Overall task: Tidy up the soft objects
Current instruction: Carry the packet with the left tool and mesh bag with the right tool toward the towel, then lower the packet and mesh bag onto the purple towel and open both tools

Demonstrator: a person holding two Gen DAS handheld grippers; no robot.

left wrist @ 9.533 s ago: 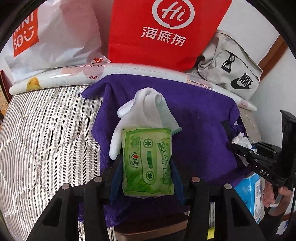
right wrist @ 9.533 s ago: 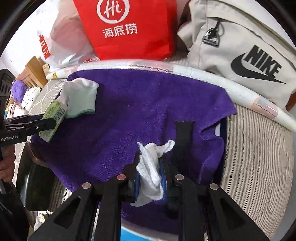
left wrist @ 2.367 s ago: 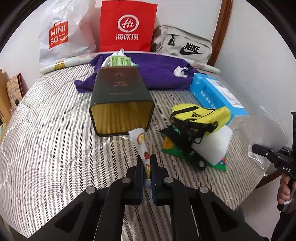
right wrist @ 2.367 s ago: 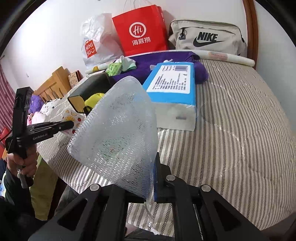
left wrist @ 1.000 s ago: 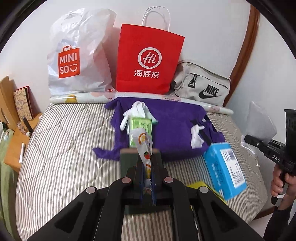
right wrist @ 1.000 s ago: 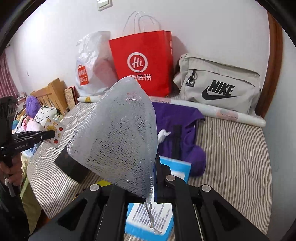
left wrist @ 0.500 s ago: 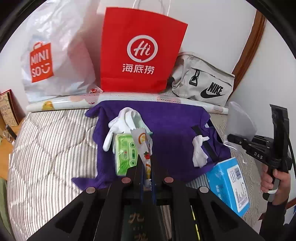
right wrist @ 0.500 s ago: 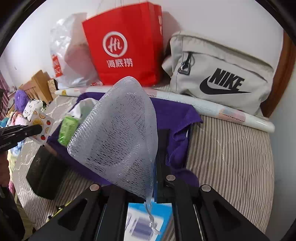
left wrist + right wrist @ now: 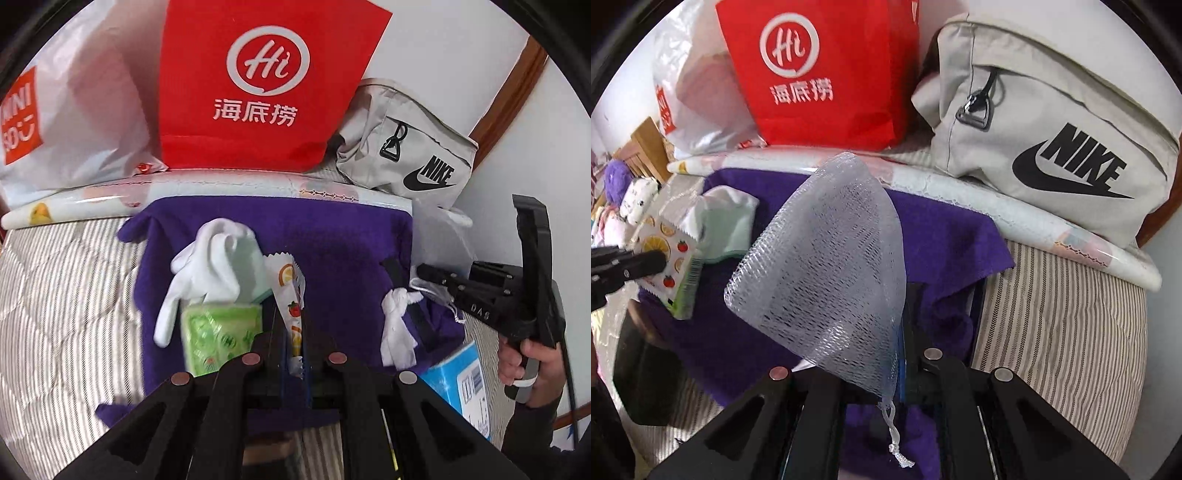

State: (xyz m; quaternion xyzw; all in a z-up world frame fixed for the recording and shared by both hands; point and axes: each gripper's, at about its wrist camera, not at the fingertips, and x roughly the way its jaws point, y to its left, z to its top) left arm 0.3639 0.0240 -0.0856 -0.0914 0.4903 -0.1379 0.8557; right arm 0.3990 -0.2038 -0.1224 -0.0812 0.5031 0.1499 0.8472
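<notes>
Left gripper pinches crinkled sachet; right gripper clamps mesh pouch.

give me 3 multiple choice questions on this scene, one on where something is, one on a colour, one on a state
1. Where does the green tissue pack lie?
A. on the purple towel
B. inside the red bag
C. on the grey Nike bag

2. What colour is the paper bag with the Hi logo?
A. blue
B. red
C. yellow

3. What is the right gripper doing?
A. open and empty
B. shut on a white glove
C. shut on the mesh bag

Answers:
1 A, the pack rests on the towel beside the white glove.
2 B, its front is plainly red.
3 C, the mesh bag rises from between the shut fingers.
</notes>
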